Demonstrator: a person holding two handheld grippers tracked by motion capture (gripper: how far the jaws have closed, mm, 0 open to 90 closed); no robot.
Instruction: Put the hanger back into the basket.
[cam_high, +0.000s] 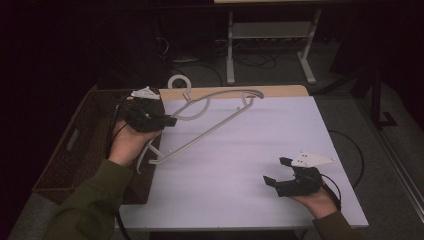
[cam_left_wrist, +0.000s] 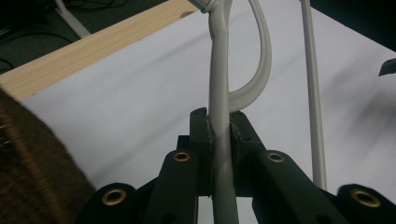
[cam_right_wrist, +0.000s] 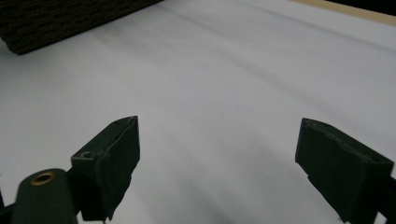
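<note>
— Dark floor and grey desk legs stand behind the white table (cam_high: 240, 165), yes? And what does the left gripper (cam_high: 167, 121) do?

— Yes. Its jaws are pressed together on the hanger (cam_high: 210, 125). In the left gripper view the grey bar of the hanger (cam_left_wrist: 220, 135) runs straight up between the two black jaws, and both pads touch it.

— Where is the hanger, if we take the basket (cam_high: 75, 145) as the landmark?

— The basket is brown and woven, at the left edge of the table. The hanger is just beside its right wall. The hook points to the far side, past the basket's far corner, and the lower end of the hanger comes down along the basket's right rim. Its long bar goes slanted away from the basket, over the white surface.

— How does the hanger look?

— Pale grey, thin, with curved shoulders, one straight bar and a round hook on top.

— And the right gripper (cam_high: 272, 172)?

— It is well apart from the basket, near the table's right side. Its jaws stand wide apart with nothing between them, over the bare white surface (cam_right_wrist: 224, 93).
</note>
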